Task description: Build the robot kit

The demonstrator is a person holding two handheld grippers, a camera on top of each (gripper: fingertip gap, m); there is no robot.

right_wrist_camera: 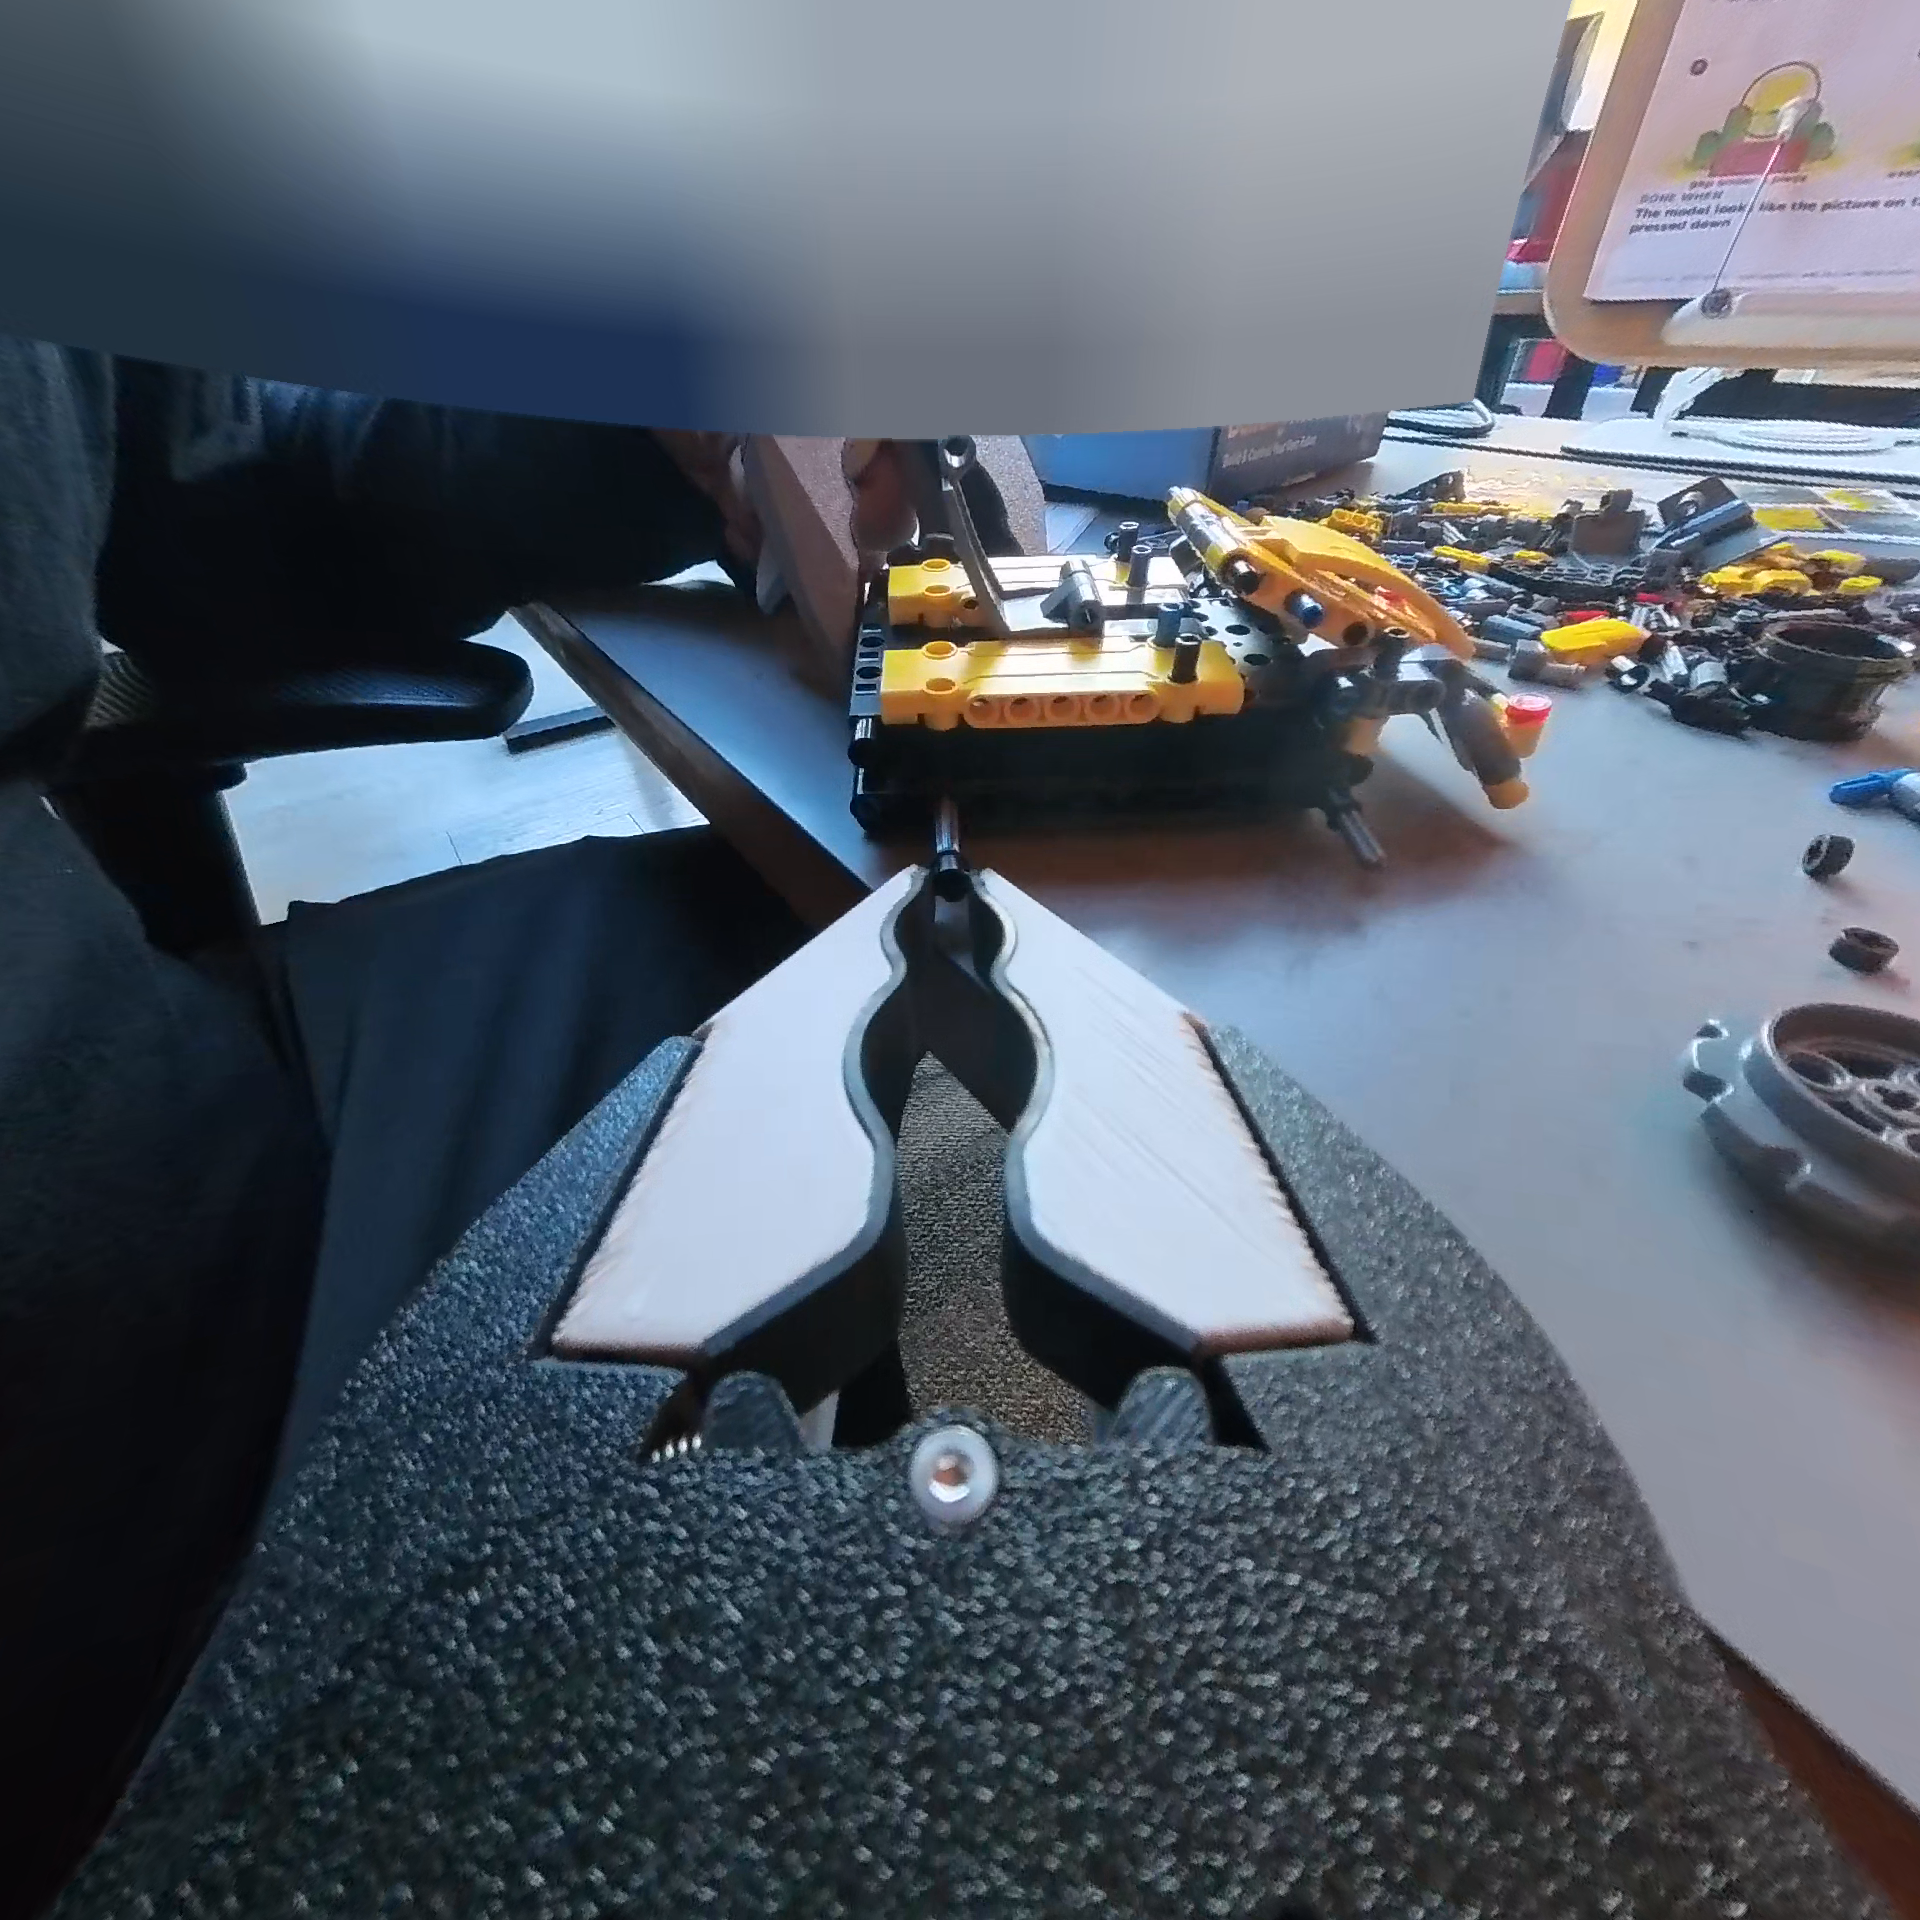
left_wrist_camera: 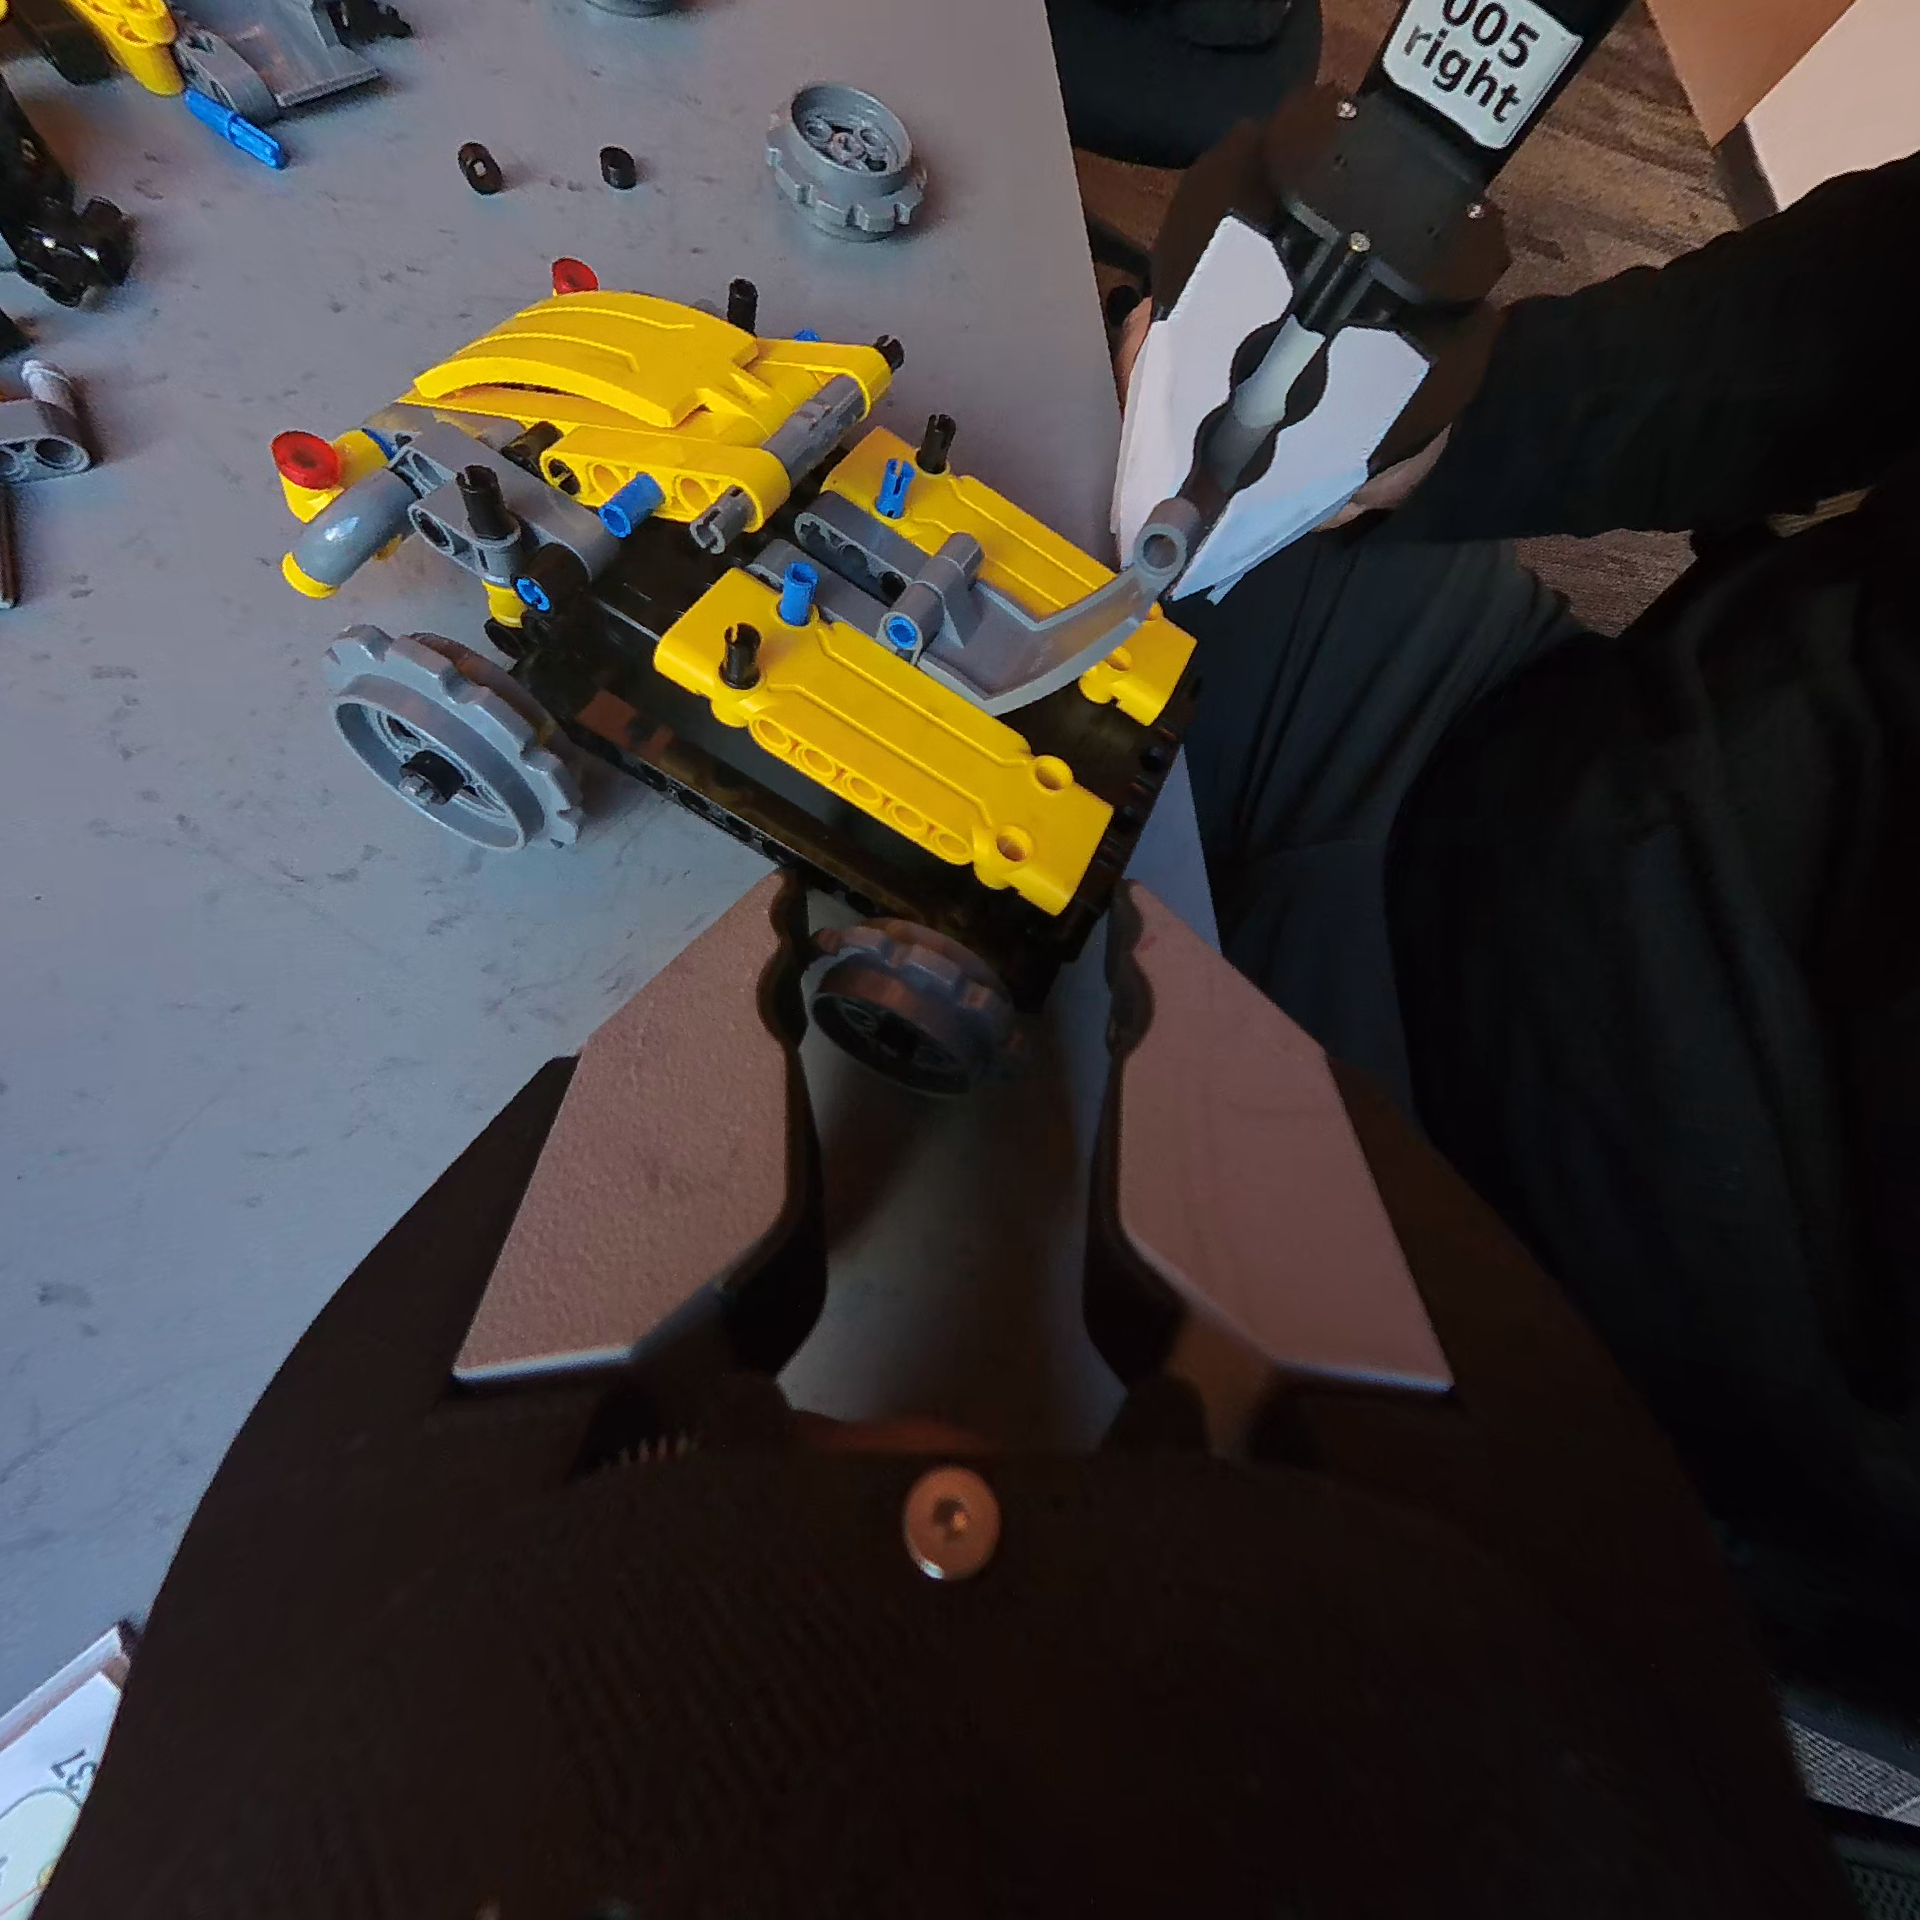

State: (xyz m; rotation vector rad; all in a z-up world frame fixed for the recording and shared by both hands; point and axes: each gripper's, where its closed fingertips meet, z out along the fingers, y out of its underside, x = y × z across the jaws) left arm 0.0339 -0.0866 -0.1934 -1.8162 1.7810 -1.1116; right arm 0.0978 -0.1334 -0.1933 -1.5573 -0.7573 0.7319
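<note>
A yellow and black brick-built vehicle model (left_wrist_camera: 883, 727) lies near the table's edge; it also shows in the right wrist view (right_wrist_camera: 1060, 707). My left gripper (left_wrist_camera: 956, 896) is closed around the model's near end, with a grey wheel (left_wrist_camera: 904, 1008) between its fingers. One of its fingers (right_wrist_camera: 810, 582) shows behind the model in the right wrist view. My right gripper (right_wrist_camera: 948, 883) is shut on a thin black axle (right_wrist_camera: 945, 842) that sticks out of the model's side. In the left wrist view the right gripper (left_wrist_camera: 1164, 556) sits at the model's far side, by a grey curved lever (left_wrist_camera: 1081, 639).
A loose grey wheel (left_wrist_camera: 847, 161) and two black bushes (left_wrist_camera: 478, 166) lie on the grey table (left_wrist_camera: 260, 1039). A pile of loose parts (right_wrist_camera: 1662, 613) lies further back. An instruction sheet on a stand (right_wrist_camera: 1766, 156) is at the far right. A chair armrest (right_wrist_camera: 416, 686) is beside the table edge. My hands' fingertips stand some 9 cm from each other.
</note>
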